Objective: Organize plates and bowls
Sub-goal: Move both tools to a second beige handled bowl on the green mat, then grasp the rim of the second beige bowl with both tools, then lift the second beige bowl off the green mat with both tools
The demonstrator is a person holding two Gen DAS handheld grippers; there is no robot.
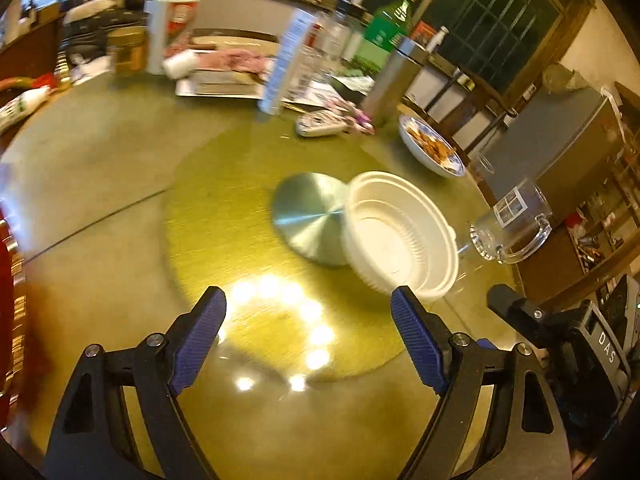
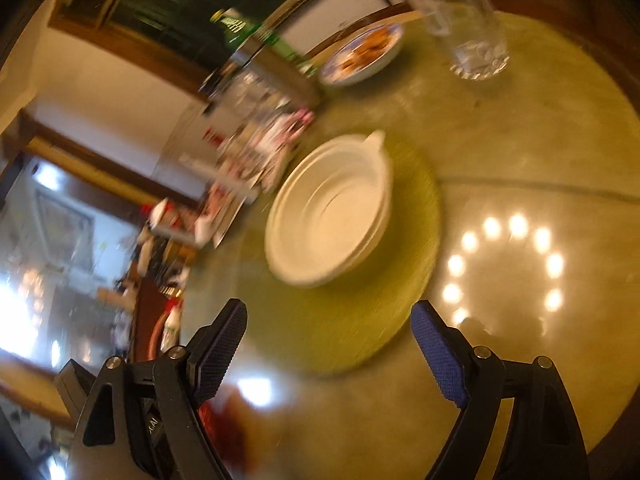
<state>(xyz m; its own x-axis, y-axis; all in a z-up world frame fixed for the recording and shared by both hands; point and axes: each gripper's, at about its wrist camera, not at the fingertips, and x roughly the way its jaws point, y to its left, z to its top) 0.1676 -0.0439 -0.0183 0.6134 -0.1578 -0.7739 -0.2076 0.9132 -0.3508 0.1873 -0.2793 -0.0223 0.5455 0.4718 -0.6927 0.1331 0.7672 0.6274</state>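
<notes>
**Two empty grippers held above a round table with white bowls at its centre**

A round glass-topped table [image 1: 100, 168] is seen from two wrist cameras, both blurred by motion. At its middle a circular green area [image 1: 224, 220] is shown under the glass, with a ring of lamp reflections on the surface nearer the cameras.

In the left wrist view, the left gripper [image 1: 308, 304] is held above the table with its two blue-padded fingers spread wide apart and nothing between them. Ahead of it and toward the right, a stack of white plastic bowls [image 1: 396, 236] is seen on the green area, just beyond the tip of the right-hand finger and apart from it. A round metal disc [image 1: 308, 216] lies at the bowls' left side and is partly covered by them. Beyond the bowls, a blue-and-white plate of food [image 1: 430, 146] sits near the table's edge, and a clear glass mug [image 1: 512, 220] is seen to the right of the bowls. Bottles, cartons and papers are crowded along the far side of the table. Part of the other black gripper is visible at the right edge.

In the right wrist view, the right gripper [image 2: 330, 316] is likewise held with its fingers spread wide and empty. The white bowls [image 2: 328, 208] are seen ahead, well clear of both fingertips, with the plate of food [image 2: 360, 54] and the glass mug [image 2: 460, 20] farther off.
</notes>
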